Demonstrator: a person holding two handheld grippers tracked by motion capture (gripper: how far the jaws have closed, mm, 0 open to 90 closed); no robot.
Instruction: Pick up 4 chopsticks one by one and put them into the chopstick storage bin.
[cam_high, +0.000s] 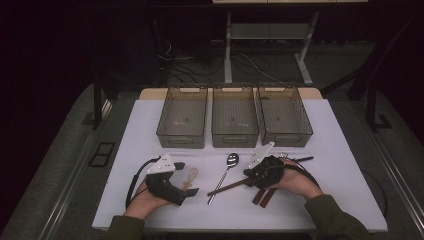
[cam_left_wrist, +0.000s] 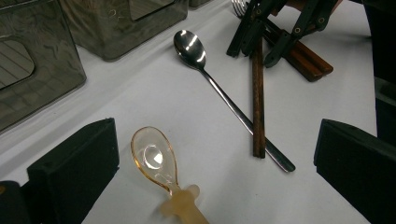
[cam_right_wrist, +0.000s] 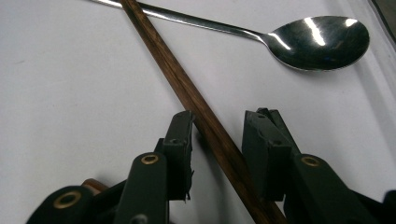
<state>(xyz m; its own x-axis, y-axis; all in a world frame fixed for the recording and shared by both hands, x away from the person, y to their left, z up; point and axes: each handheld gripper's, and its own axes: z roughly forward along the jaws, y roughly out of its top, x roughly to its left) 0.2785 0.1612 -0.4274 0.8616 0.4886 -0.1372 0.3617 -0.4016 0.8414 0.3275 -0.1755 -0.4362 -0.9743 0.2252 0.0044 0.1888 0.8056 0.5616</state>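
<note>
While your right gripper (cam_high: 248, 176) rests low on the white table (cam_high: 340, 165), its black jaws stand on either side of a brown wooden chopstick (cam_right_wrist: 205, 122), one at nine o'clock and one at three o'clock of the stick in the right gripper view. A gap shows on both sides of the wood, so the pads straddle the chopstick rather than pinch it. The stick lies flat, running from the jaws toward eleven o'clock in that view, and it crosses over the handle of a steel spoon (cam_right_wrist: 322, 42), whose bowl sits at two o'clock. In the high view the chopstick (cam_high: 227, 188) stretches out at eight o'clock of your right gripper, with the spoon (cam_high: 226, 175) slanting across its far end. More dark wooden sticks (cam_high: 264, 196) lie under your right hand, at six o'clock of the gripper.

Your left gripper (cam_high: 184, 180) lies at the left of the table, its jaws spread wide and closed on nothing. Between them, flat on the cloth, lies a clear amber plastic spoon (cam_left_wrist: 156, 161) with a pale handle. Three smoky plastic bins (cam_high: 234, 122) stand in a row at twelve o'clock, well apart from both grippers.
</note>
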